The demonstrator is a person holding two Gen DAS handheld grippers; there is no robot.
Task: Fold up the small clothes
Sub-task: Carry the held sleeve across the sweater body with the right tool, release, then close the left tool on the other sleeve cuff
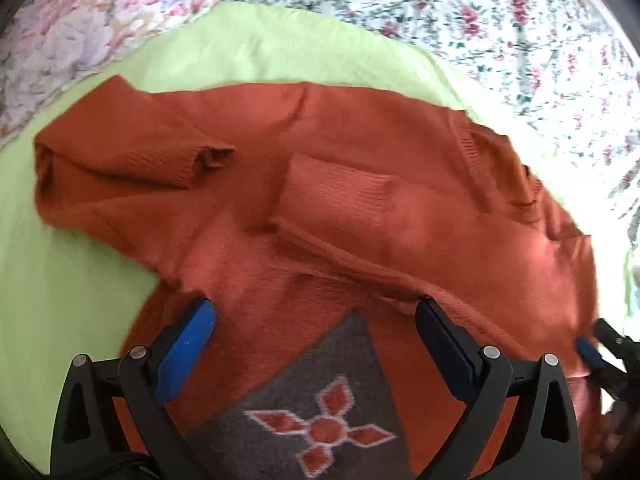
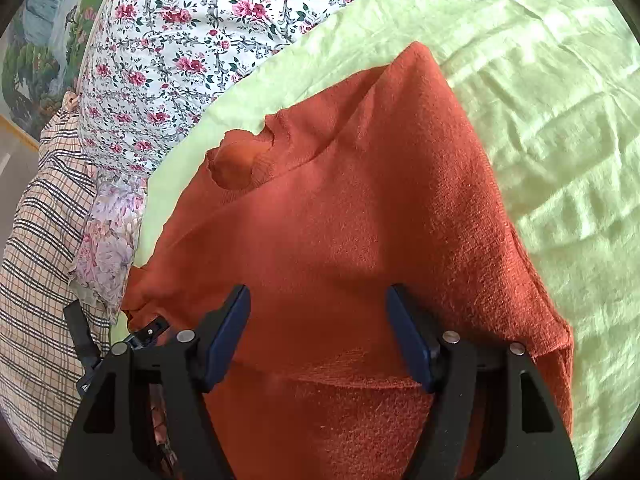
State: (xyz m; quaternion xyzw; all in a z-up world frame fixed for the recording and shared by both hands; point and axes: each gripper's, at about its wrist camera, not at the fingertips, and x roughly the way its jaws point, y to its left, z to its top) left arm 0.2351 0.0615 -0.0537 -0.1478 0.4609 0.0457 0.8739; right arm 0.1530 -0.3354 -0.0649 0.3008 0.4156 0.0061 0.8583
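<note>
Left wrist view: left gripper (image 1: 314,312) hangs over the rust-orange knitted sweater (image 1: 360,184), angled down onto it, black fingers with blue pads (image 1: 186,354) spread wide apart, nothing between them. Released. Fingertips sit at or just above the knit; contact cannot be confirmed. Between the fingers, on the near part of the sweater: a grey diamond-shaped panel with an orange cross-flower motif outlined in white (image 1: 316,424).

Sweater lies on the pale green bedsheet (image 1: 60,300), spread across its middle. Both sleeves are folded in over the body: ribbed cuff of one sleeve (image 1: 192,160) on the sweater's left part, the other ribbed cuff (image 1: 336,188) near its centre. Beyond the sweater, past the sheet's far edge, a white quilt with pink flower print (image 1: 440,12).

At the sweater's right edge the right gripper (image 1: 600,350) is partly visible, one blue pad against the fabric there; blurred.

Right wrist view: right gripper (image 2: 318,320) also points down at the sweater (image 2: 360,208), fingers wide apart, plain orange knit spanning the gap, nothing pinched. Released. Sweater's round neck opening (image 2: 240,164) is at its far left edge. Green sheet (image 2: 560,140) runs right of the sweater; flowered quilt (image 2: 180,40) and a beige plaid cloth (image 2: 40,240) lie left of it. Left gripper's tip (image 2: 148,330) shows at the sweater's near-left edge.
</note>
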